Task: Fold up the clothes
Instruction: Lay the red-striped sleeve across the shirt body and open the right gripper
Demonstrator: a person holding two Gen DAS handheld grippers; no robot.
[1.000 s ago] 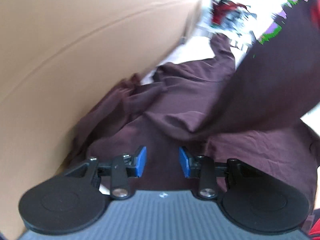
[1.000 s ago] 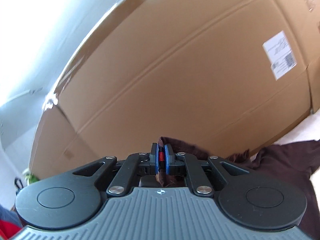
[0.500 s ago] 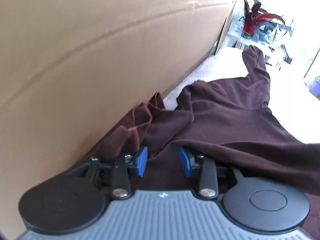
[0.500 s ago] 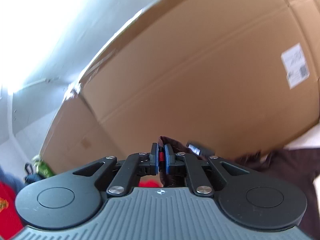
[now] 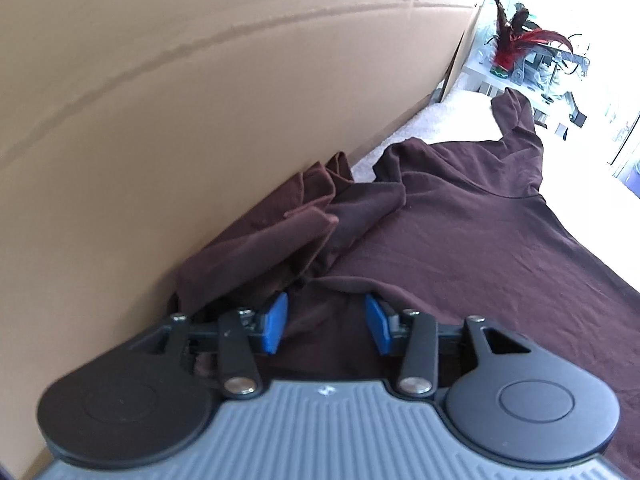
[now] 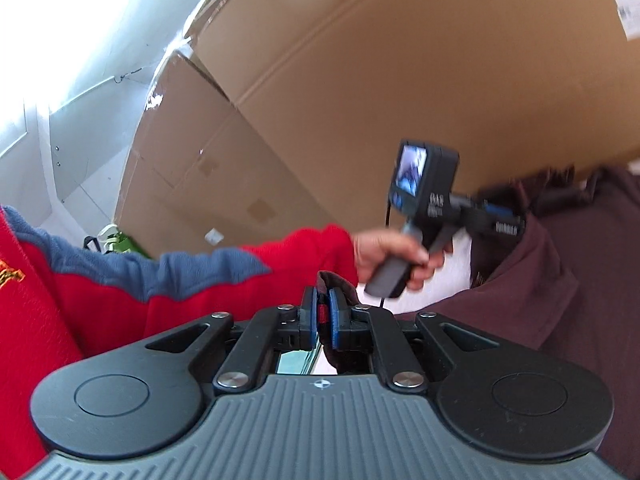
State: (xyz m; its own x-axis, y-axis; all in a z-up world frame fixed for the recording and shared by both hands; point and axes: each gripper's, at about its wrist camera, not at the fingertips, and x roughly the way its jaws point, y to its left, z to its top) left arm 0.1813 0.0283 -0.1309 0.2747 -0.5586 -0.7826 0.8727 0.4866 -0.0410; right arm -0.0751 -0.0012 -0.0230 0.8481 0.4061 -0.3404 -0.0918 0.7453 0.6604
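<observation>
Behind everything, a big cardboard box fills the left and upper part of the left wrist view, and its brown wall also fills most of the right wrist view. Against its foot lies the dark maroon garment, spread over a white textured surface whose kind I cannot tell. One narrow part of the cloth, perhaps a sleeve, runs away toward the far right, while a bunched, folded mass of it is heaped against the cardboard just ahead and to the left of the left tongs.

These left tongs stand spread, blue pads well apart, hovering low over the garment with a fold of cloth lying between and just beyond them; whether the pads touch it I cannot tell.

From the right wrist view, the person's arm in a red and blue sleeve reaches across, the left hand gripping the handle of the other tool over the maroon fabric.

The right tongs are pressed together, pinching a small tuft of the garment, which pokes up between the blue pads and hangs down behind them.

Far off on a white shelf sits a red and black feathery ornament.
</observation>
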